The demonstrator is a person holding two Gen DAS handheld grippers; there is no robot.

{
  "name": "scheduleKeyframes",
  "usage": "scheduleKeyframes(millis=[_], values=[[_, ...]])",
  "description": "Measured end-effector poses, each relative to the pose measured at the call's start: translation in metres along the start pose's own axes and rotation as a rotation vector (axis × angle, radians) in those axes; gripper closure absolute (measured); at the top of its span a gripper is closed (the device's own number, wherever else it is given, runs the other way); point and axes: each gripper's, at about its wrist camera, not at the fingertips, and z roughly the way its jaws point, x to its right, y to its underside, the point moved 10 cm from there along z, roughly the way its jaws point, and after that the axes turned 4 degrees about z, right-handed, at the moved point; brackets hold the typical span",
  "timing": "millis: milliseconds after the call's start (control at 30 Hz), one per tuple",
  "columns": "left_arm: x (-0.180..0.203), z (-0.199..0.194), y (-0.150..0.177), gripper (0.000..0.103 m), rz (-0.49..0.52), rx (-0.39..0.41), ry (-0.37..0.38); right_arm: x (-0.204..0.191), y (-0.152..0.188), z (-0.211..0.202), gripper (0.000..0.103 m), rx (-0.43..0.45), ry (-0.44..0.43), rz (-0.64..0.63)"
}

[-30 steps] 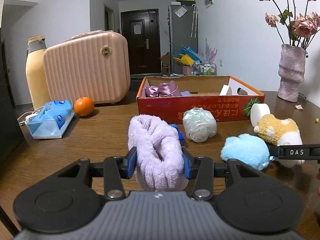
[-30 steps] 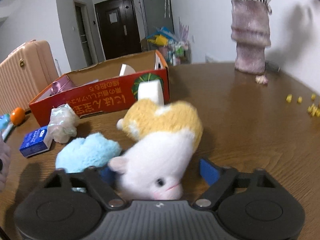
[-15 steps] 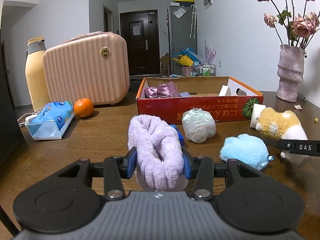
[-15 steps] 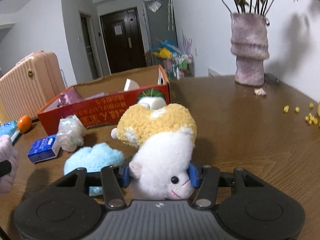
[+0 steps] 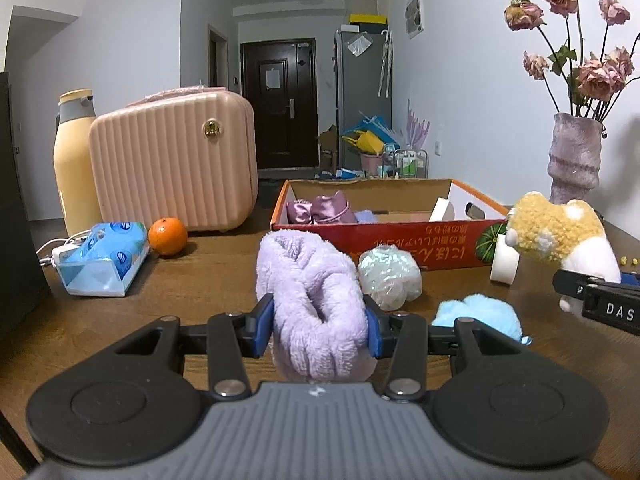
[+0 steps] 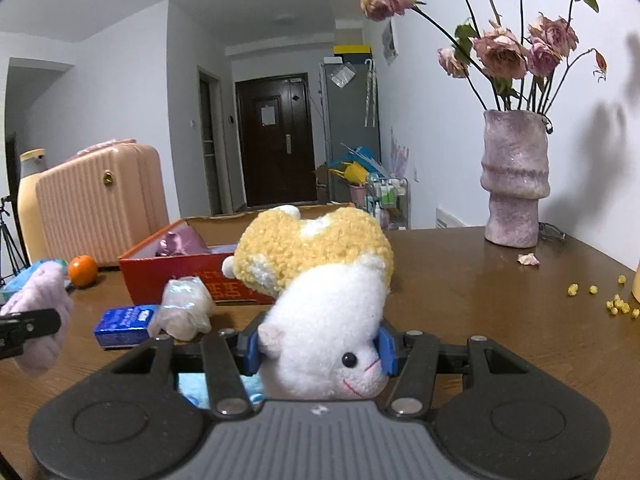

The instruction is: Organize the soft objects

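Observation:
My left gripper (image 5: 320, 330) is shut on a fluffy lilac cloth (image 5: 312, 304), its blue pads pressing both sides. In the right wrist view my right gripper (image 6: 320, 350) is shut on a yellow-and-white plush hamster (image 6: 324, 292), held head-down above the table; the same plush hamster (image 5: 556, 236) shows at the right of the left wrist view. A light blue fluffy toy (image 5: 480, 314) and a shiny white pouch (image 5: 388, 276) lie on the table before the open red cardboard box (image 5: 384, 236), which holds a pink satin item (image 5: 320, 210).
A pink hard case (image 5: 172, 160), a cream bottle (image 5: 74, 160), an orange (image 5: 167, 236) and a tissue pack (image 5: 104, 256) stand at the left. A vase of dried roses (image 6: 514, 184) stands at the right, with yellow crumbs (image 6: 616, 304) nearby. A small blue box (image 6: 126, 324) lies by the pouch.
My right gripper closed on the plush hamster and lifted it off the table, tilting it up. My left gripper kept still with the lilac cloth in it.

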Motion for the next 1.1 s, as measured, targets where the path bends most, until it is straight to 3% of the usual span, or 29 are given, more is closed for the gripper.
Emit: scheduleKeyframes(millis=[467, 1100], values=[[0.005, 0.005, -0.024, 0.058, -0.026, 0.041, -0.008, -0.021, -0.013, 0.001, 0.05, 0.078, -0.015, -0.044], [0.004, 0.042, -0.051, 0.058, -0.059, 0.058, -0.028, -0.032, -0.031, 0.041, 0.05, 0.11, -0.031, -0.044]])
